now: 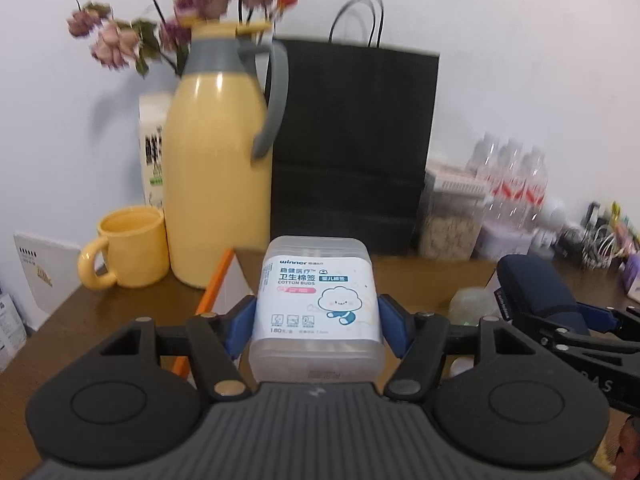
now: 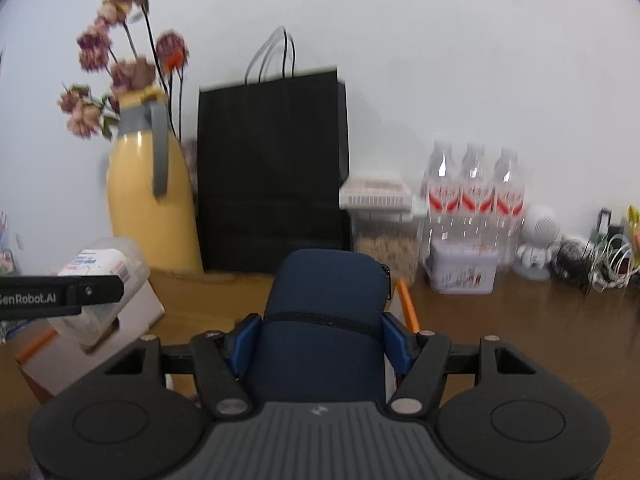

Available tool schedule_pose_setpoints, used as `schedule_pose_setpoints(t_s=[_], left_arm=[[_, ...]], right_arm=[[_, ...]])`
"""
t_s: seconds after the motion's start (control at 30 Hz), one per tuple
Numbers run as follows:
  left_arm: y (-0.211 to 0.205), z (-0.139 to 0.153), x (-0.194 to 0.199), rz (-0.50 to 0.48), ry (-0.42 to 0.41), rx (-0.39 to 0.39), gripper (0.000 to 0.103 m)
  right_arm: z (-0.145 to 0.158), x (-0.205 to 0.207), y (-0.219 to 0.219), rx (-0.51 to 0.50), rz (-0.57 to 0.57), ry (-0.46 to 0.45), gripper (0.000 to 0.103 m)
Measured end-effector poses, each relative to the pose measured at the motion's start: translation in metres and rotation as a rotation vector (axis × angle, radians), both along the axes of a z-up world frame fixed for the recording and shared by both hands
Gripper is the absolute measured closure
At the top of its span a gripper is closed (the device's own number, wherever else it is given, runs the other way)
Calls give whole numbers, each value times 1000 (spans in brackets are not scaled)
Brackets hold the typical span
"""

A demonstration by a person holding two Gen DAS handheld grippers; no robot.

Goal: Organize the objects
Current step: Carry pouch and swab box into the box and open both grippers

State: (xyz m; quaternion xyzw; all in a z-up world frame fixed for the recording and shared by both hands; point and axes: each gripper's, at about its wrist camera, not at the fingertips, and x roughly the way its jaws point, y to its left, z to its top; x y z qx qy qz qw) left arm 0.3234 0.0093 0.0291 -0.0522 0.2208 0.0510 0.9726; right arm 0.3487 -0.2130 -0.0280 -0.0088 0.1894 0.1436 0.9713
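Observation:
My left gripper (image 1: 318, 330) is shut on a clear plastic box of cotton buds (image 1: 318, 304) with a white and blue label, its blue pads pressing both sides, held above the brown table (image 1: 100, 320). My right gripper (image 2: 322, 344) is shut on a dark blue zip pouch (image 2: 324, 312), held upright between its pads. In the left wrist view the blue pouch (image 1: 536, 292) and the right gripper (image 1: 584, 328) show at the right edge. The right wrist view has the cotton buds box (image 2: 100, 276) at the left, over a white box with an orange edge (image 2: 132, 320).
Against the white wall stand a yellow thermos jug (image 1: 216, 184), dried flowers (image 1: 168, 20), a yellow mug (image 1: 132, 246), a black paper bag (image 1: 352, 148), a clear food container (image 2: 384, 236), three water bottles (image 2: 476, 200), a small tin (image 2: 460, 268) and tangled cables (image 2: 600, 260).

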Motion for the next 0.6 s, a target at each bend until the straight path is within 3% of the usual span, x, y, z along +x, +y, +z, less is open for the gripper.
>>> schedule_pose_setpoints(t_s=[0.27,0.3,0.33,0.37,0.4,0.43,0.47,0.6], left_arm=[[2,-13,6,-12,28,16,35],[1,-13,5,-14,24,17,26],[0,-12,4,-13,14,22,17],[-1,-10,2,-10,3,29,0],[-3,-8,-1,1,-21,41,0],[-4,-6,-3,9,-38,49,0],[-5,-5,-5,9,-43,54,0],[-7,-4,-5,4,-37,48,0]], right_arm=[[-10,6,1,-10,0,29,39],[-10,6,1,-14,3,33,39],[-11,6,2,-18,3,39,37],[-10,6,1,-17,-1,41,33],[-9,6,1,-17,-4,36,28],[-8,4,1,-19,-12,31,9],[-6,4,0,-16,-17,24,0],[-2,1,-3,-9,-26,13,0]])
